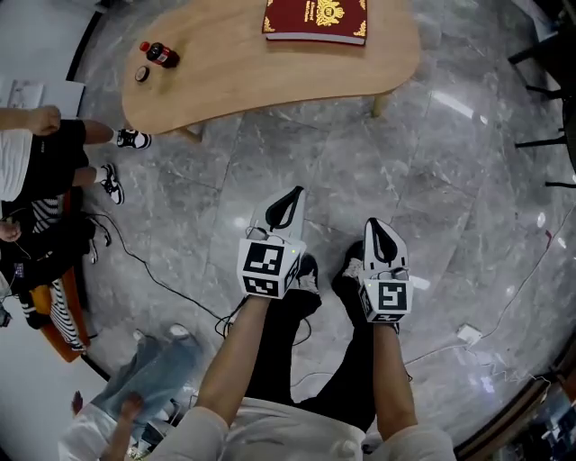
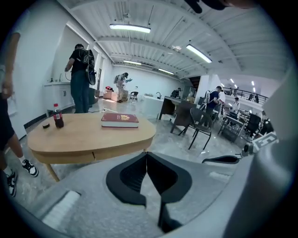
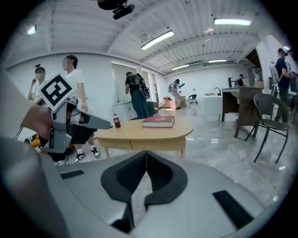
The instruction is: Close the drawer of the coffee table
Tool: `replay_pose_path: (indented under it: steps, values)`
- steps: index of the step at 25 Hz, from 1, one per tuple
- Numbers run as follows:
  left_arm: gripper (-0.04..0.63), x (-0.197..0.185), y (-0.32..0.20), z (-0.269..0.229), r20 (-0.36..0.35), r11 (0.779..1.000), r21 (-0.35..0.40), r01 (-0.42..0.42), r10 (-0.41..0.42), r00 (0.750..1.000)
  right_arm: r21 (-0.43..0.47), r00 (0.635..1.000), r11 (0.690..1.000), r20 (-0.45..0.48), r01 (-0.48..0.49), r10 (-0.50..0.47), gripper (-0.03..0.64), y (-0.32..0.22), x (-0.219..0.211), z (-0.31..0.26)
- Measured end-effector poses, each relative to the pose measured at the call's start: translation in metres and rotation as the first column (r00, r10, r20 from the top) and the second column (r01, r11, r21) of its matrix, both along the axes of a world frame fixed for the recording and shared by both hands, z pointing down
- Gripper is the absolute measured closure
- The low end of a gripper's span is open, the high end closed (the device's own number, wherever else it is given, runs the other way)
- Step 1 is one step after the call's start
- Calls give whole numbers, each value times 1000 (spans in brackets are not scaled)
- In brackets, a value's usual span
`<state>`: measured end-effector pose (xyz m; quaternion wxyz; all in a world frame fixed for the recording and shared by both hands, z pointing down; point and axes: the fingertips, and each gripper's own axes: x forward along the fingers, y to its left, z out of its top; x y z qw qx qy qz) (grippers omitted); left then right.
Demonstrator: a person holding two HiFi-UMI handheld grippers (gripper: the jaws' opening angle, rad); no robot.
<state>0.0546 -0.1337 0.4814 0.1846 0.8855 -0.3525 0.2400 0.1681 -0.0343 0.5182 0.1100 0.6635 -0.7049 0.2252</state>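
Coffee table (image 1: 243, 67) stands at the top of the head view, a rounded wooden top on a grey marble floor (image 1: 450, 180). A red book (image 1: 315, 20) lies near its far edge, and a small cola bottle (image 1: 159, 54) lies at its left end beside a dark cap (image 1: 142, 74). The left gripper (image 1: 286, 207) and right gripper (image 1: 380, 236) hang side by side over the person's legs, well apart from the table, both pointing toward it. The drawer cannot be made out from above.

In the left gripper view the two black jaws meet at their tips with nothing between them. Beyond them the table shows side-on, and the drawer (image 2: 118, 149) sits flush in the apron under the top, a thin seam marking its left edge. The book and the bottle, upright here, rest on top. The right gripper's jaw pokes in at the right.

In the right gripper view the jaws are likewise pressed together and empty. The table stands ahead with its drawer front level with the apron, and the left gripper with its marker cube (image 3: 57, 93) shows at the left.
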Motion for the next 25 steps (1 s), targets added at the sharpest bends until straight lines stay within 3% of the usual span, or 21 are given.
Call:
replay_pose_path:
  steps: [3,7,9,13,16,20,25]
  values:
    - [588,-20,17,-53,-1,999,-41,7,-7,1000,-35,999,999,30,-25,26,601,10,-10,-54]
    - [588,-56,45,-116,-12,996,-83,36,-37,999,-66,1000,997,9,25,-25,601,11,-34,-115]
    - [588,-74,62,-145,-24,994,-93,55,-58,998,-93,998,995,50,33,-29,601,17,-47,-142]
    - [588,-100,85,-193,-36,993,-89,77,-80,996,-175,993,984,105,-29,48,601,30,-64,-183]
    - [586,-115,93,-223,-53,991,-88,103,-108,993,-184,986,981,148,-53,81,601,33,-85,-213]
    - [586,-116,112,-254,-95,994,-95,55,-64,993,-135,979,990,195,-35,61,601,48,-107,-250]
    - [588,-112,140,-271,-103,996,-76,-45,37,994,-94,983,996,183,-7,24,601,75,-120,-270]
